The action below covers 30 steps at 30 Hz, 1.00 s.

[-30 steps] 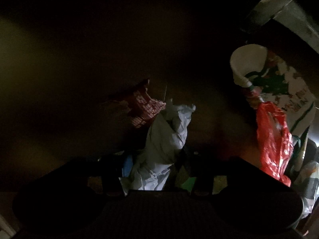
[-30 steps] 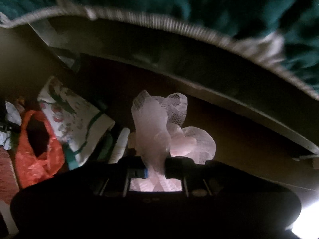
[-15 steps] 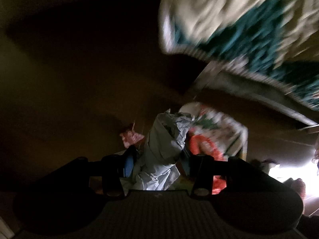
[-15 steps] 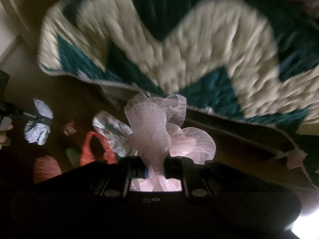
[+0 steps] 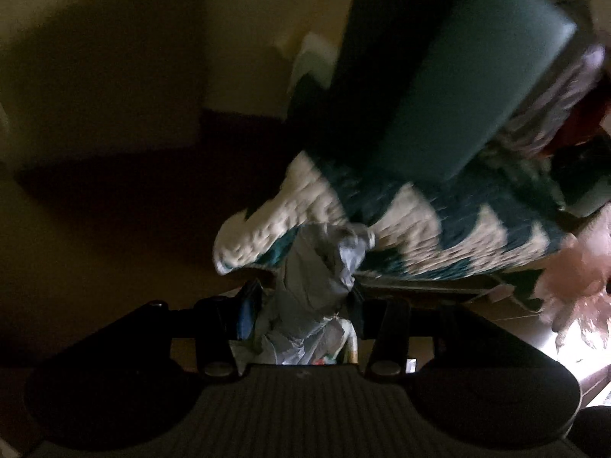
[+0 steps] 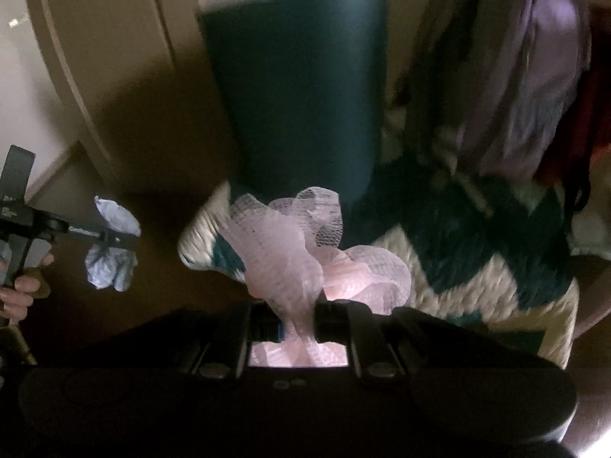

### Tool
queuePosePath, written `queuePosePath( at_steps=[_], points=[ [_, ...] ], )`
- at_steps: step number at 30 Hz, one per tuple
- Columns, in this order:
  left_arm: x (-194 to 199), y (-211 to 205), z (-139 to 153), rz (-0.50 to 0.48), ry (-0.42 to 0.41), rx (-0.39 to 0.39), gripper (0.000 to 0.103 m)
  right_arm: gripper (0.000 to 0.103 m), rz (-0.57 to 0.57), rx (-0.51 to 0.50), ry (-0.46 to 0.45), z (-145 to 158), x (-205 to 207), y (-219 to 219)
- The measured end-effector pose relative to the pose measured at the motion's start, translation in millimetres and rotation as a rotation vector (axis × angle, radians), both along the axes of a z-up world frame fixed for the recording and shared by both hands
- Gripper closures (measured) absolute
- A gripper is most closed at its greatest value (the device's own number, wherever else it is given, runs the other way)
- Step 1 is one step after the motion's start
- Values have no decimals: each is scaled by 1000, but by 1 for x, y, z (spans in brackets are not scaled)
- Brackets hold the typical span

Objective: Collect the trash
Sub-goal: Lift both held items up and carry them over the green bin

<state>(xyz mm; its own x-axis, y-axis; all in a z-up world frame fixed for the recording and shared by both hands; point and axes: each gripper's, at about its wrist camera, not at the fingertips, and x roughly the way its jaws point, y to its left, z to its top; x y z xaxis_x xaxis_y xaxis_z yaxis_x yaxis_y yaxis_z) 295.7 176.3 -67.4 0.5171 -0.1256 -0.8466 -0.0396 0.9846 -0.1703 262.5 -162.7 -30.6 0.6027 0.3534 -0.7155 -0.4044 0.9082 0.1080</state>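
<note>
I held both loads: left gripper [image 5: 301, 301] clenched on grey plastic [image 5: 313, 286], right gripper [image 6: 296, 316] on pink netting [image 6: 301, 252] (both upright, mid-frame).

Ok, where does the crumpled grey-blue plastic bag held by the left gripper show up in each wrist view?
Left wrist: the crumpled grey-blue plastic bag sits at lower centre, clamped in the left gripper.
Right wrist: the same bag appears small at the left edge, pinched in the left gripper seen from the side.
Shared landmark: the teal and cream zigzag quilt on the bed.
</note>
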Motion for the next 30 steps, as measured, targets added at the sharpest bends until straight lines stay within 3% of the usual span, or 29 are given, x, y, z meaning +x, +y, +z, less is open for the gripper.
queuePosePath(
  at_steps=[8, 13, 15, 17, 22, 30],
  points=[
    [-7, -41, 94, -49, -101, 2, 56, 95, 32, 55, -123, 87, -10, 1],
    [-2, -55, 131, -75, -167, 24, 56, 95, 34, 67, -214, 126, -5, 8],
    [2, -60, 130, -120, -161, 35, 57, 95, 34, 100, -239, 137, -6, 4],
    [5, -63, 111, -135, -95, 27, 57, 95, 40, 130, -227, 135, -6, -4],
    [13, -74, 25, -158, 62, 91, 56, 95, 19, 130, -161, 90, -5, -23],
    [43, -58, -119, -159, 226, 64, 53, 95, 3, 103, -24, 12, 19, -26]
  ],
)
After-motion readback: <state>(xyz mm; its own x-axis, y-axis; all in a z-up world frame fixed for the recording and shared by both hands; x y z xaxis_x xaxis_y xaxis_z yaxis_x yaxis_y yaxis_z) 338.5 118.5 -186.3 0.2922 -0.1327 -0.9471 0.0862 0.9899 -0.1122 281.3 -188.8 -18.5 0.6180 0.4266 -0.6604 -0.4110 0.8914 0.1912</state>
